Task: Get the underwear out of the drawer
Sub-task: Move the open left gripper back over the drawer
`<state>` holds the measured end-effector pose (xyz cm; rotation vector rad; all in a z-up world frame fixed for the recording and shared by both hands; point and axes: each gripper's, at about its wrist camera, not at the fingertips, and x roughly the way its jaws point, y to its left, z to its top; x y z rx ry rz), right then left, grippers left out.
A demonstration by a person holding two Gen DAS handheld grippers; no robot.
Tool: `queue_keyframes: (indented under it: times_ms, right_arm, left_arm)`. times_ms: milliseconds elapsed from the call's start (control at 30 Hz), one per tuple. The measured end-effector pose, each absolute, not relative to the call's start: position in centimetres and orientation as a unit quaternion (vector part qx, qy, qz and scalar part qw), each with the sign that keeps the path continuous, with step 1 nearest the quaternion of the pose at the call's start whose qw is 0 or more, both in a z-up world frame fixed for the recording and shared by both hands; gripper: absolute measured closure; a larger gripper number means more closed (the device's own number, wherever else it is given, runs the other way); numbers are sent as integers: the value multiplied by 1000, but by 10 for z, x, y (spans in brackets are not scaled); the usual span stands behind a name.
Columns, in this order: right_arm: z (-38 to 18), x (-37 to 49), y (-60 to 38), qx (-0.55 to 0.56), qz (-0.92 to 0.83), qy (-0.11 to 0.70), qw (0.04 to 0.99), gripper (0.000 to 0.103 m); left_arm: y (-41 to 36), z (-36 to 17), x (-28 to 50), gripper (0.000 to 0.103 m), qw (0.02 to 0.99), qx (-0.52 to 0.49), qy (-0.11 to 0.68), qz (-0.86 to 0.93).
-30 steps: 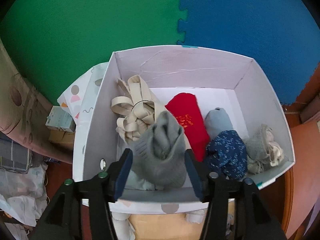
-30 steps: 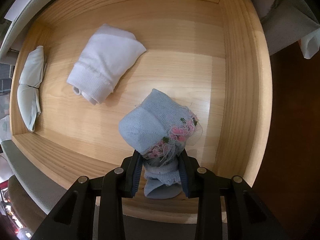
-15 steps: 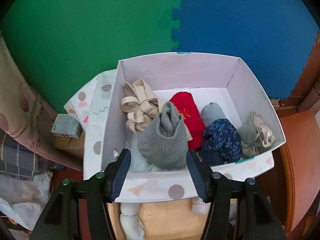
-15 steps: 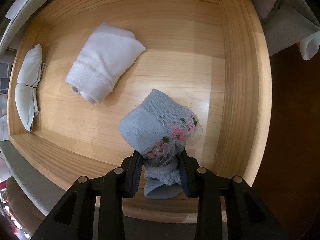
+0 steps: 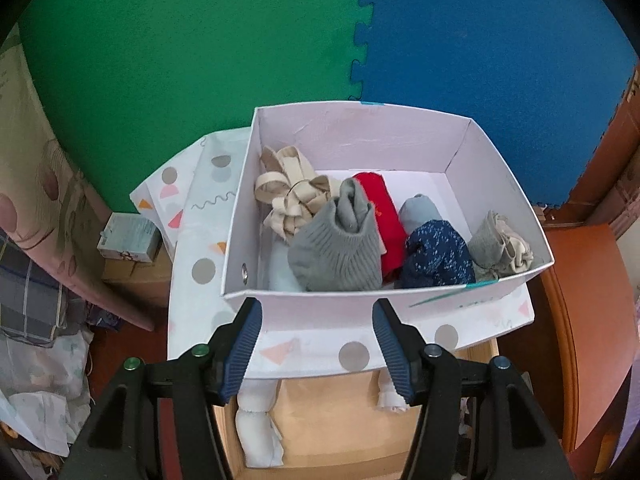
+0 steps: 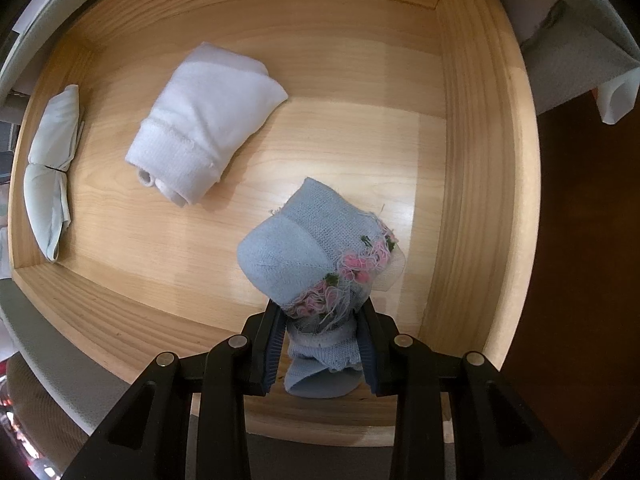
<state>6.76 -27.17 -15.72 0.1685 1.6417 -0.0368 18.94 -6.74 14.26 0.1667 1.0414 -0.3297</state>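
The right gripper (image 6: pixel 320 350) points down into a light wooden drawer (image 6: pixel 472 184). Its fingers (image 6: pixel 270 354) are close together and squeeze a rolled pale blue knit piece of underwear with pink fuzzy flowers (image 6: pixel 316 256). The roll sits low in the middle of the right wrist view, and its top end sticks up past the fingers. I cannot tell if it touches the drawer floor. A rolled white cloth bundle (image 6: pixel 204 120) lies on the drawer floor in the upper left. A folded pale green cloth (image 6: pixel 50 172) rests against the left wall of the drawer.

The left gripper (image 5: pixel 318 344) is at the bottom of the left wrist view. Its fingers (image 5: pixel 244 346) are apart and hold nothing. Just above them is a white cardboard box with coloured dots and triangles (image 5: pixel 360 144). Inside the box lie a grey knit roll (image 5: pixel 340 248), a red roll (image 5: pixel 380 216), a dark blue speckled roll (image 5: pixel 438 256), a bundle of cream straps (image 5: pixel 288 192) and a grey and cream roll (image 5: pixel 500 246) on the right. Behind the box are a green foam mat (image 5: pixel 180 60) and a blue foam mat (image 5: pixel 500 48), joined like puzzle pieces.
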Motion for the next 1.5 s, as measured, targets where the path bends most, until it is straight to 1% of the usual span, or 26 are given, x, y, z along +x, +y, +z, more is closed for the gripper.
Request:
queue_keyframes:
  times_ms: [233, 400, 667, 867, 1133, 1500]
  right_arm:
    - [-159, 70, -273, 73, -16, 732, 677, 72]
    - [-159, 69, -272, 70, -18, 731, 678, 72]
    - [-159, 68, -270, 68, -22, 731, 679, 72]
    - [-158, 67, -263, 63, -25, 730, 680, 72]
    - [-157, 65, -257, 59, -26, 728, 683, 72]
    - [-155, 63, -256, 68, -16, 723, 688, 72]
  left_arm:
    - [-48, 132, 171, 44, 851, 82, 497, -151]
    - [-30, 113, 156, 44, 847, 68, 508, -144]
    - [-3, 55, 128, 44, 832, 47, 542, -110]
    - [0, 11, 106, 44, 821, 72, 558, -93]
    - [9, -27, 94, 44, 813, 50, 576, -73]
    - [20, -36, 93, 44, 817, 38, 574, -47]
